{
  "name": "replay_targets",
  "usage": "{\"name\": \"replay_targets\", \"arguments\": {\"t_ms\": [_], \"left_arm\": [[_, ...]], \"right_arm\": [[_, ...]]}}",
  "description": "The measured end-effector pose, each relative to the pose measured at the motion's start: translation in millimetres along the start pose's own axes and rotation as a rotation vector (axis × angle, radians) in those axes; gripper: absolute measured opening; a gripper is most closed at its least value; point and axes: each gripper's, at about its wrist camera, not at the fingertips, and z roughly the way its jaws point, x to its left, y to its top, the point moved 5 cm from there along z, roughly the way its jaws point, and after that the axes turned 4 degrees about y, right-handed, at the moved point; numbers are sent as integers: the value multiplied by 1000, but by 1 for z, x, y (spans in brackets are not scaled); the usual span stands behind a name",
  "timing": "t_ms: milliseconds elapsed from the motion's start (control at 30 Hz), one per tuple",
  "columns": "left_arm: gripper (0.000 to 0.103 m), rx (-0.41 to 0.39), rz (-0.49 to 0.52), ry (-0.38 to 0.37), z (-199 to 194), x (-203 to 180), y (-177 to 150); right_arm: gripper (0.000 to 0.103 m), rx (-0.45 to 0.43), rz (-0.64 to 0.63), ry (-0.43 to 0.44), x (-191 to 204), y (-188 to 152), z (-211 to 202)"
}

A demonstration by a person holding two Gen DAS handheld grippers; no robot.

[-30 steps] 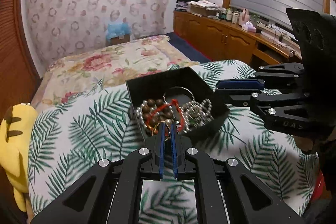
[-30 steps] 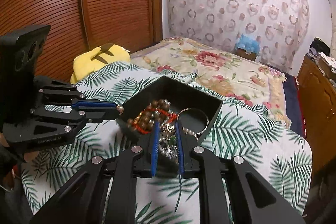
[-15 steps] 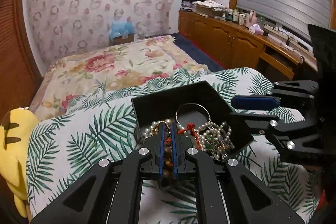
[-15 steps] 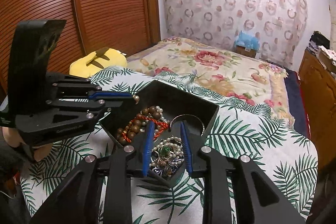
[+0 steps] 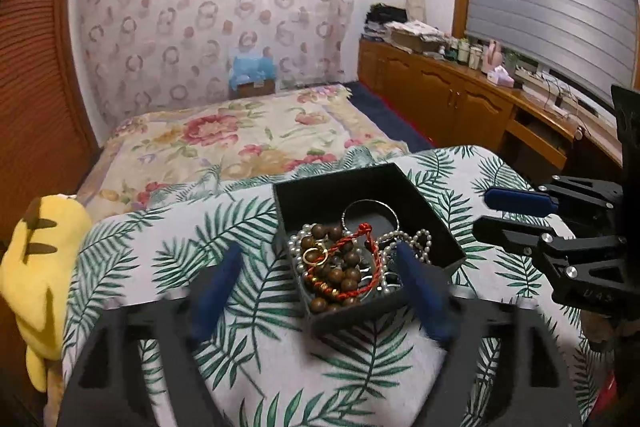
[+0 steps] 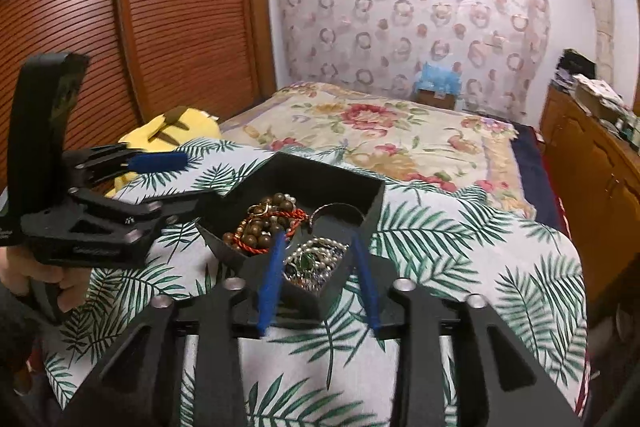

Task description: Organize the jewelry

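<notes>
A black open box (image 5: 340, 187) sits on a palm-leaf cloth (image 5: 248, 347). It holds a brown bead bracelet (image 5: 340, 271), a red cord (image 5: 360, 237), a gold ring (image 5: 310, 255), pearl strands (image 5: 420, 241) and a silver bangle (image 5: 370, 205). My left gripper (image 5: 320, 275) is open and empty, its blurred blue fingers either side of the box's near corner. My right gripper (image 6: 320, 259) is open and empty at the box's (image 6: 320, 175) near corner, above the pearls (image 6: 320, 251). The right gripper also shows in the left wrist view (image 5: 516, 211), and the left gripper in the right wrist view (image 6: 160, 183).
A yellow plush toy (image 5: 36, 259) lies at the cloth's left edge. A floral bedspread (image 5: 240, 139) lies beyond the box. Wooden cabinets (image 5: 460, 99) line the right wall, a slatted wooden wardrobe (image 6: 160, 27) the left.
Both grippers have opened and drawn back from the box. The left one was shut over the beads and gold ring, which now lie in the box.
</notes>
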Motion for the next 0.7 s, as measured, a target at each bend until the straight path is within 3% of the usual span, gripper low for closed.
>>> {"name": "replay_targets", "arguments": {"t_ms": [100,333,533,700], "left_arm": [[93,-10,-16,37,-11,5,-4],[95,-25,-48,117,-36,11,-10],[95,-52,-78,126,-58,13,-15],[95,-76,-85,126,-76,12,-18]], "right_arm": [[57,-24,20,-35,2,-5,-13],[83,-77,58,-75,8,-8,-39],[98,-131,71,-104,16,-9,-63],[100,-177,94,-143,19,-8,-83]]}}
